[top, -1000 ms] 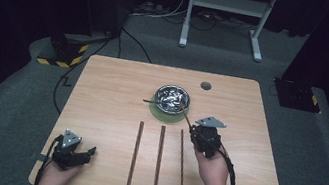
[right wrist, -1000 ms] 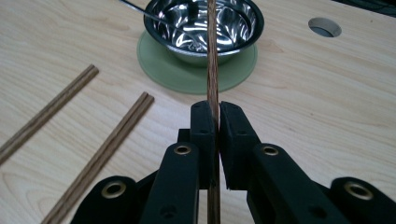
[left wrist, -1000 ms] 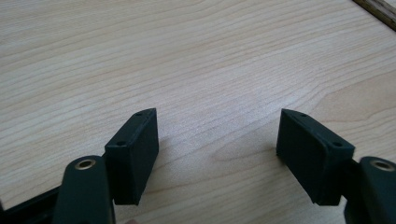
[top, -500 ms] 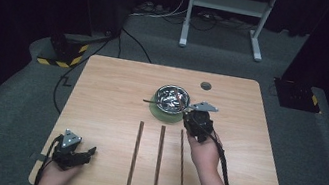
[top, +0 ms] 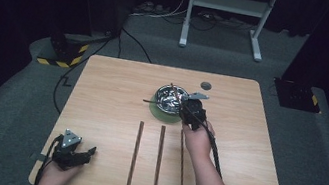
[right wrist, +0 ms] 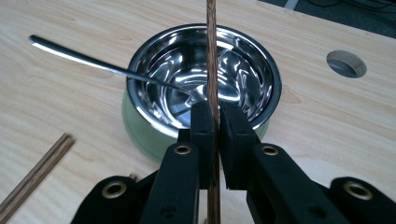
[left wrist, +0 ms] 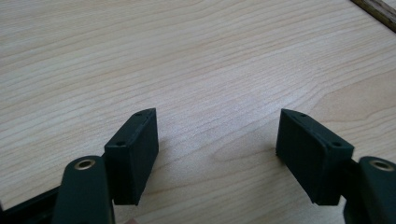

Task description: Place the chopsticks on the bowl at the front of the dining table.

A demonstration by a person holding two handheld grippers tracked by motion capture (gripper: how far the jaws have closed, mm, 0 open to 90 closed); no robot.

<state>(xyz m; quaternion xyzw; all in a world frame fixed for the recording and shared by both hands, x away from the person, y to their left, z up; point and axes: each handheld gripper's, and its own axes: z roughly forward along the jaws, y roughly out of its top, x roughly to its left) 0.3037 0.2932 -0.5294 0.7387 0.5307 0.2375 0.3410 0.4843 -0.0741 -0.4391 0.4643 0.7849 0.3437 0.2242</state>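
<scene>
Left gripper [top: 72, 150] rests at the table's [top: 111, 94] 7 o'clock corner, jaws apart on nothing, three sticks [top: 158, 160] lie at 6 o'clock, and right gripper [right wrist: 215, 122] clamps a fourth stick [right wrist: 211, 51] above the steel bowl [right wrist: 154, 70] holding a spoon [right wrist: 84, 58].

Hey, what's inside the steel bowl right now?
A metal spoon rests in the steel bowl, handle sticking out over the rim. The chopstick clamped in the right gripper crosses in front, hiding a strip of the bowl's floor and the spoon's tip.
</scene>
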